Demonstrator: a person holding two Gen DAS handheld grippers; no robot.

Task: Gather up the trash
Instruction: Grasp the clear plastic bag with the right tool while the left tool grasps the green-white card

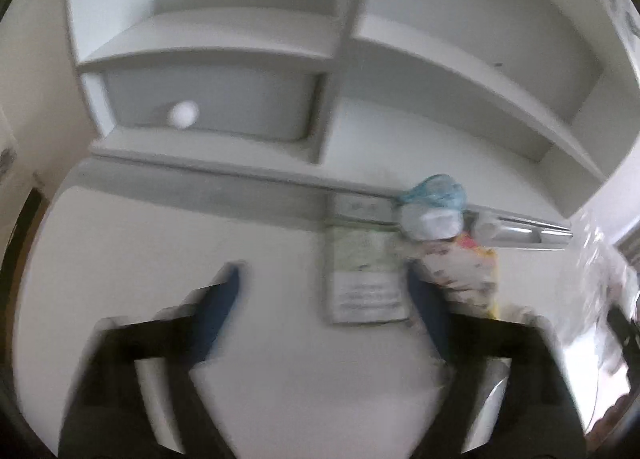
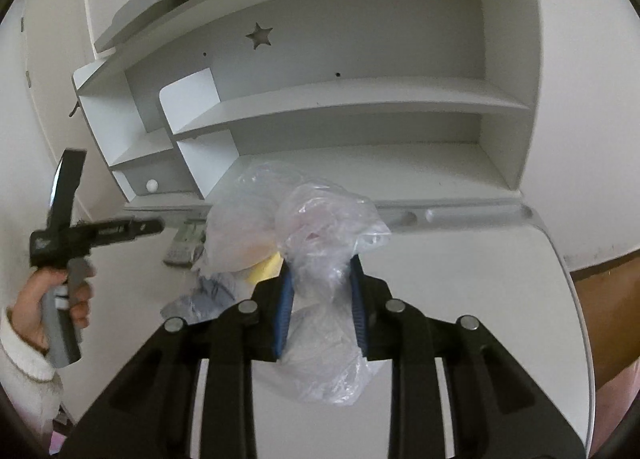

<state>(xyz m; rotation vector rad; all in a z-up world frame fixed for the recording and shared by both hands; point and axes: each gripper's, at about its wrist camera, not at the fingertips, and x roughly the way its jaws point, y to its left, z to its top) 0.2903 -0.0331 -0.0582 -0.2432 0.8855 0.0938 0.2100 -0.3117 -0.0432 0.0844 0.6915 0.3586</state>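
Crumpled clear plastic bag [image 2: 324, 259] is pinched in the right claw [image 2: 322, 309] above the white table [image 2: 480, 299], likely held ready for trash; the left claw [image 1: 324, 299] hangs spread and empty.

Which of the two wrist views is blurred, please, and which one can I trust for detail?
Left wrist view: motion-smeared throughout, the paper sheet unreadable. Right wrist view: sharp, the clear plastic bag crisply creased between the right gripper jaws; both views bend the shelf edges, fisheye-style.

Left tool [image 1: 324, 291] gapes over white desk [image 1: 120, 251] near bagged trash [image 1: 434, 207]
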